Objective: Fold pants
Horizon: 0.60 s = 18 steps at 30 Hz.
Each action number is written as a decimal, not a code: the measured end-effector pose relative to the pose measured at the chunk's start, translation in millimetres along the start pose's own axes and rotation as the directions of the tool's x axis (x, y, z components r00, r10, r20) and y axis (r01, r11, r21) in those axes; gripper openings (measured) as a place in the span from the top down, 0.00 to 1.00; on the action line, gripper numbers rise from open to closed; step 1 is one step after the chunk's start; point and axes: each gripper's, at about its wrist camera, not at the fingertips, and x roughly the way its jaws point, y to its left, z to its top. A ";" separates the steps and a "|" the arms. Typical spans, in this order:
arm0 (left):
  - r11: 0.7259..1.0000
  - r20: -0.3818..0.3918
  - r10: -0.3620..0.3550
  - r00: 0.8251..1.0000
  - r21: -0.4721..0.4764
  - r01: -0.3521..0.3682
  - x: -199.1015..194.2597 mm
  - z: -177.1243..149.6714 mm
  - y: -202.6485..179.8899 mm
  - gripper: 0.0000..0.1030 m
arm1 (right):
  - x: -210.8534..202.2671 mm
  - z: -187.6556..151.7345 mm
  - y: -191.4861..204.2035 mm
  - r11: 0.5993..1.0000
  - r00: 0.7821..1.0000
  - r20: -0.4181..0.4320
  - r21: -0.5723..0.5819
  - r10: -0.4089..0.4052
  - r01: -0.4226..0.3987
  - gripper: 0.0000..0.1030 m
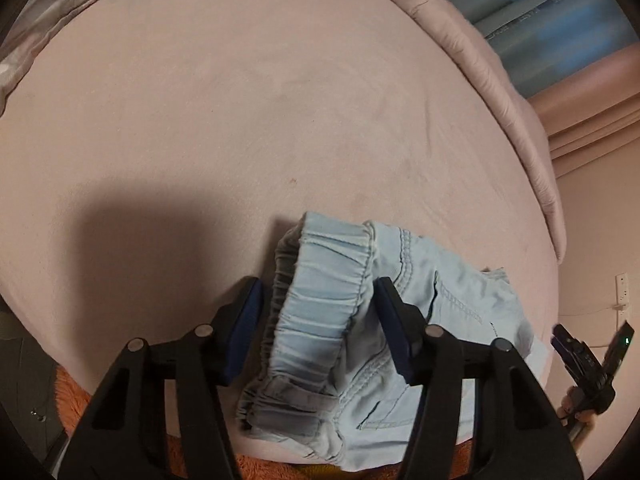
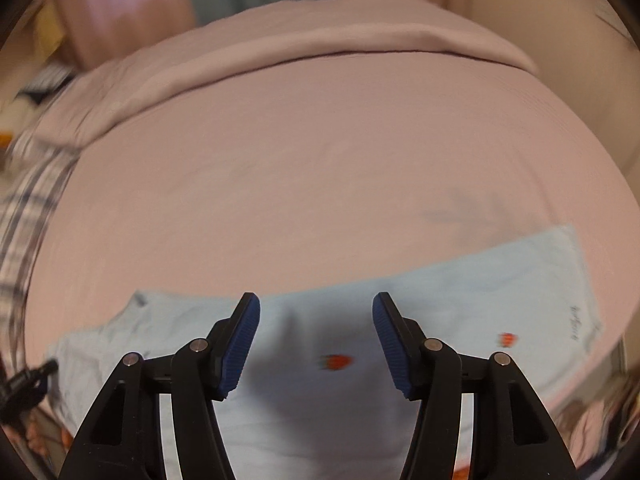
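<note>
The pants point(image 1: 360, 320), pale blue and light, are laid near the front edge of the bed point(image 1: 240, 120), and everything is placed against them. Nearest, the left gripper point(image 1: 318, 320) is held just above the gathered elastic waistband point(image 1: 320, 276); its jaws are parted and the band is seen between the pads without being pressed. In the blurred right wrist view the right gripper point(image 2: 316, 344) is held over the flat leg panel point(image 2: 480, 300), jaws likewise apart and empty. Beyond the pants only bare pink sheet is seen, then a rolled blanket point(image 2: 320, 44). The cloth is judged soft, limp and prone to sagging; the thick waistband and the hem corners are judged the firmest holds.
</note>
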 end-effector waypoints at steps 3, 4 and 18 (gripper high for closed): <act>0.999 0.019 0.034 0.999 0.019 -0.034 -2.8 -7.6 -5.2 0.44 | 12.4 -0.2 29.7 0.996 0.999 -0.026 -0.088 0.031 -0.034 0.44; 0.998 0.027 0.049 0.998 0.032 -0.050 -2.5 -8.9 -7.9 0.44 | 15.1 -0.4 39.3 0.993 0.999 -0.030 -0.111 0.043 -0.046 0.44; 0.996 0.064 0.058 0.996 0.064 -0.062 5.0 -9.4 -4.5 0.43 | 65.6 15.0 141.7 0.918 0.939 -0.243 -0.253 0.244 -0.305 0.44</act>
